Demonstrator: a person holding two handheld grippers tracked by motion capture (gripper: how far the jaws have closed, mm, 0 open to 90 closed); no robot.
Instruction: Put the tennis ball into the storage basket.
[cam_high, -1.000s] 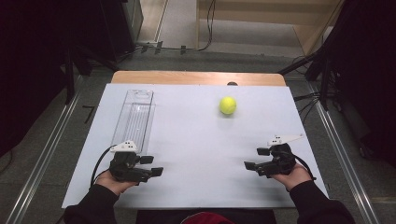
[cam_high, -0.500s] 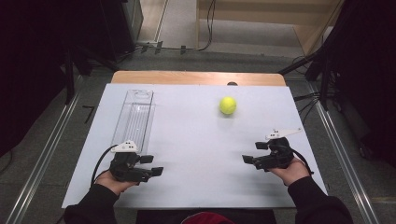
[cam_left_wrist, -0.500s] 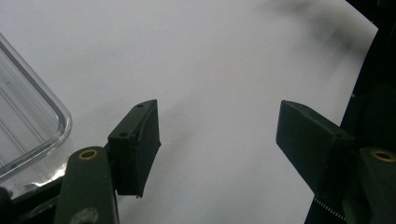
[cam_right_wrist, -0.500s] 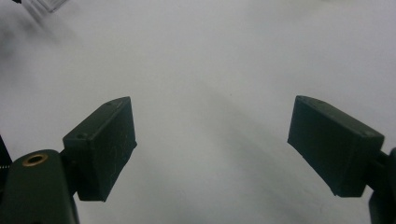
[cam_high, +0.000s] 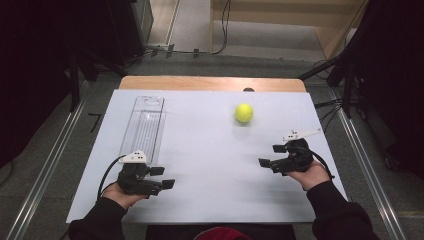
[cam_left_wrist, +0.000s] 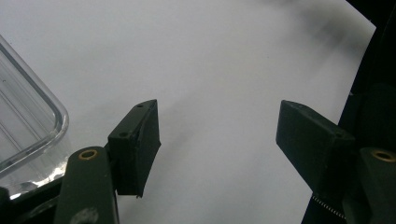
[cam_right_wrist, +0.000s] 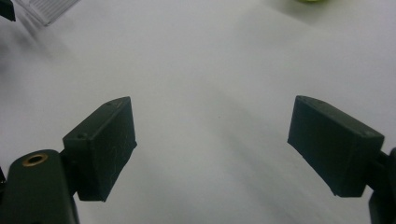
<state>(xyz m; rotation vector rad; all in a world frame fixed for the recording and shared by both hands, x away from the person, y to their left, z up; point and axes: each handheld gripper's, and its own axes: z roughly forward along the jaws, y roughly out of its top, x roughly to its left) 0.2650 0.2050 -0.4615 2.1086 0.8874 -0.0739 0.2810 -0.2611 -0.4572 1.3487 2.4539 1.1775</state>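
A yellow-green tennis ball (cam_high: 244, 113) lies on the white board (cam_high: 215, 150), right of centre and toward the far side. A long clear plastic tray (cam_high: 144, 127) lies at the far left. At the near left, my left gripper (cam_high: 163, 177) is held just past the tray's near end, open and empty. My right gripper (cam_high: 270, 156) hovers at the near right, short of the ball, open and empty. In the left gripper view the jaws (cam_left_wrist: 217, 107) stand wide apart over bare board, the tray's corner (cam_left_wrist: 28, 126) at their left. The right gripper view (cam_right_wrist: 211, 102) shows a sliver of ball (cam_right_wrist: 310, 1) at the top edge.
The board rests on a wooden table whose far edge (cam_high: 210, 83) shows beyond it. Metal rails (cam_high: 45, 170) run along the floor on both sides. Cables and dark stands (cam_high: 345, 75) crowd the far right. A tray corner (cam_right_wrist: 46, 9) sits far off in the right gripper view.
My right gripper has moved a little forward, away from the person and toward the ball. The left gripper, ball and tray have stayed put.
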